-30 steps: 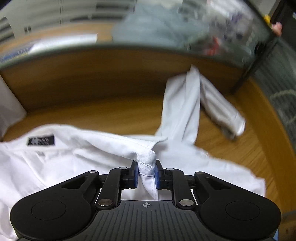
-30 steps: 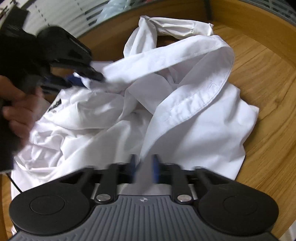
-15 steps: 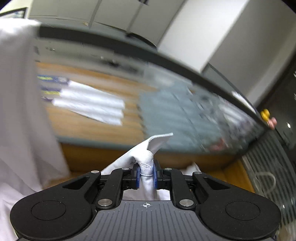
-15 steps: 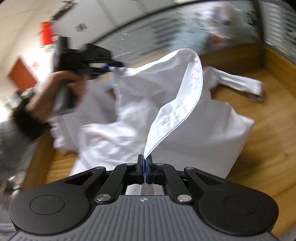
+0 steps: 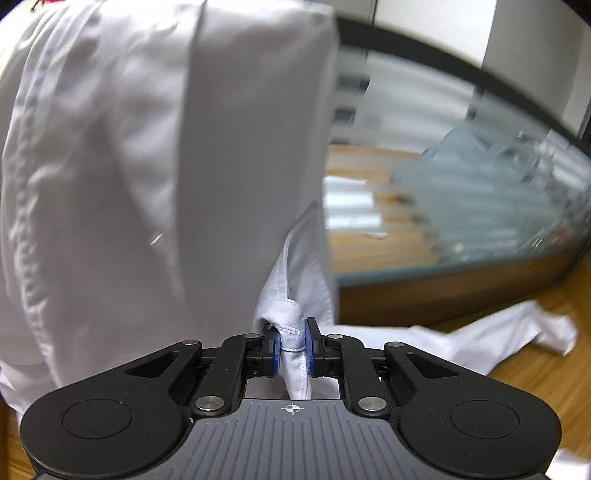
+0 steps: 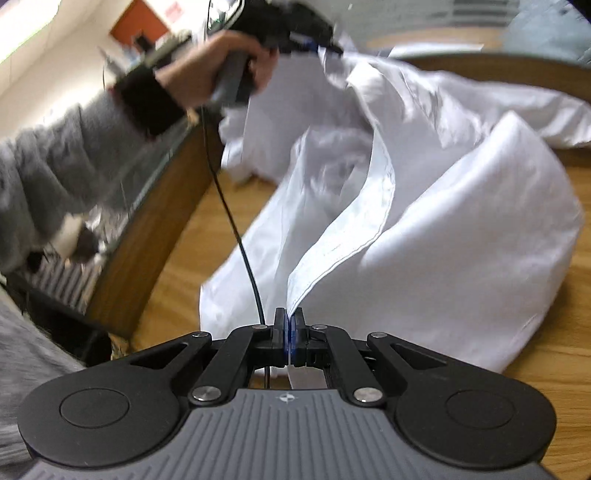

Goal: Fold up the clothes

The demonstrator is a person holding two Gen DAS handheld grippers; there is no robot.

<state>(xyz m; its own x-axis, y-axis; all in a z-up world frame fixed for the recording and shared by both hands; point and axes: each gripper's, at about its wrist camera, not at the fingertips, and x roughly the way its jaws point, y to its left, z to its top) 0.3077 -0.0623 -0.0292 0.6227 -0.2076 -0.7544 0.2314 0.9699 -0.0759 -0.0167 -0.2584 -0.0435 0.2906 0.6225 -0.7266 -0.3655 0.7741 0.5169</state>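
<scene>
Close to us, our right gripper (image 6: 289, 332) pinches the white shirt (image 6: 443, 229) by its front edge. Farther off, our left gripper (image 5: 290, 347) squeezes a bunched corner, lifted above the wooden table (image 6: 554, 369). We judge we are spreading it; next, lay it flat.

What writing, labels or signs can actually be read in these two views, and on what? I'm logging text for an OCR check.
No text is readable in either view.
Crosshair mark on the left gripper body: a symbol, no letters.
Same crosshair mark on the right gripper body: no letters.
Red sign on the far wall: blurred, unreadable.
White shirt: no label or print shows.
</scene>
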